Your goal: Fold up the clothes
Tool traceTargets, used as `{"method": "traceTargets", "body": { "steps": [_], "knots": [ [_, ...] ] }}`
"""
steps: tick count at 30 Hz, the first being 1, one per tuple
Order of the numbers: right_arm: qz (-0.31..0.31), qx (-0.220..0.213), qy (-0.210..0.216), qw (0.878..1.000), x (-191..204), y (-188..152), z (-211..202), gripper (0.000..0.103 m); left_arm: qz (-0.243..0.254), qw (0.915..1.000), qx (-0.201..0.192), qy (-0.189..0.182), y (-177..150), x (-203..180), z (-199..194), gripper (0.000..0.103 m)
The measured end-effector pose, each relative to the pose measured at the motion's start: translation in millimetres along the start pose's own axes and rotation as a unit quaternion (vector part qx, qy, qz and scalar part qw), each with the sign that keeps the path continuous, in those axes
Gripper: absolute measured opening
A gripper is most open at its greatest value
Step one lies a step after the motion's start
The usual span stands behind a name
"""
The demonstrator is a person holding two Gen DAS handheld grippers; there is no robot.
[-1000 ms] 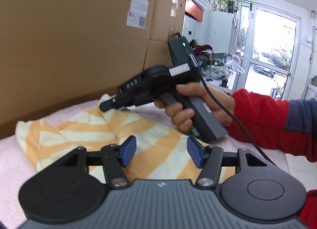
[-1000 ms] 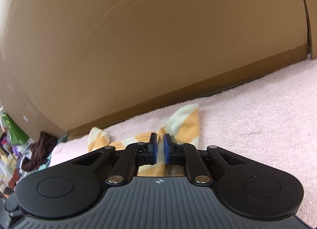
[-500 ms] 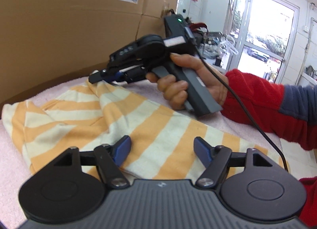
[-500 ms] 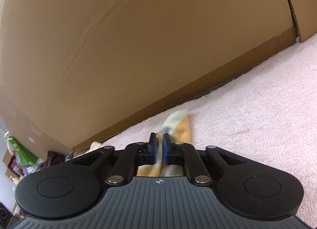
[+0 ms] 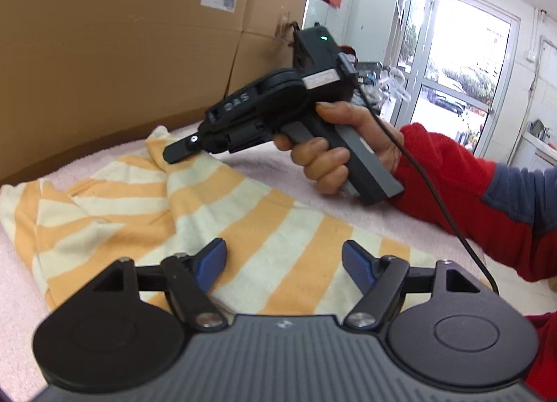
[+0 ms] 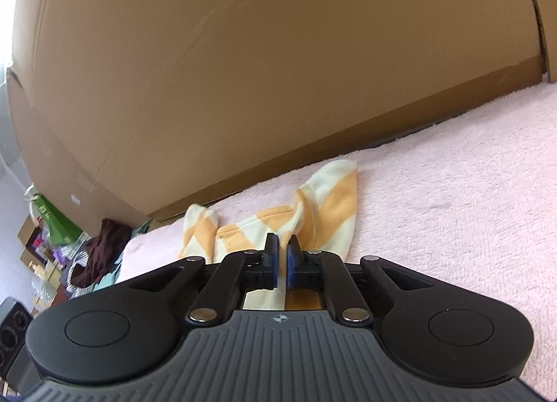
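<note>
Now the orange-and-cream striped garment [image 5: 216, 214] lies rumpled on the pink towel [image 6: 452, 214]. The right gripper [image 6: 282, 259] pinches a raised fold of it; the left gripper [image 5: 283, 262] hovers above, fingers spread. It looks soft and light, probably best taken at edges.

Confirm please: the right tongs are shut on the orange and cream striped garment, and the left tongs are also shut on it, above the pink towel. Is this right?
Not fully. The left tongs are open: the left wrist view shows the blue pads wide apart above the striped garment, gripping nothing. The right tongs are indeed shut on the garment, over the pink towel.
</note>
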State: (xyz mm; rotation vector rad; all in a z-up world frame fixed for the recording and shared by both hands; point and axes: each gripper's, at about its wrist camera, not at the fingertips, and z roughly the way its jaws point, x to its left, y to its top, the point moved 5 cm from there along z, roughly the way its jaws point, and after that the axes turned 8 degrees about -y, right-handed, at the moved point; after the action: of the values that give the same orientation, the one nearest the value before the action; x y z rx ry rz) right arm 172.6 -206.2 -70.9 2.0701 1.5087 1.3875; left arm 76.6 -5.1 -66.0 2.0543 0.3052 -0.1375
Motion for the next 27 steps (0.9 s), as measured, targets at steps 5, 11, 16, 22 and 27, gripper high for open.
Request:
{"method": "traceTargets", "body": {
  "steps": [5, 11, 16, 22, 27],
  "knots": [
    [0.011, -0.015, -0.012, 1.000, -6, 2, 8, 0.007, -0.001, 1.0000, 0.000, 0.001, 0, -1, -1, 0.076],
    [0.024, -0.045, -0.041, 0.998, -12, 6, 6, 0.000, -0.003, 1.0000, 0.004, 0.001, -1, 0, -1, 0.078],
    [0.029, -0.078, -0.056, 0.995, -14, 10, -3, 0.010, -0.002, 1.0000, 0.002, 0.002, -1, -1, -1, 0.079],
    [-0.001, -0.043, 0.047, 0.998, 13, 5, -22, 0.021, -0.001, 0.9997, -0.023, -0.009, 2, -1, -8, 0.079],
    [-0.019, 0.008, 0.012, 1.000, 13, -11, 2, 0.012, -0.015, 0.9998, -0.013, 0.004, 2, 6, -4, 0.082]
  ]
}}
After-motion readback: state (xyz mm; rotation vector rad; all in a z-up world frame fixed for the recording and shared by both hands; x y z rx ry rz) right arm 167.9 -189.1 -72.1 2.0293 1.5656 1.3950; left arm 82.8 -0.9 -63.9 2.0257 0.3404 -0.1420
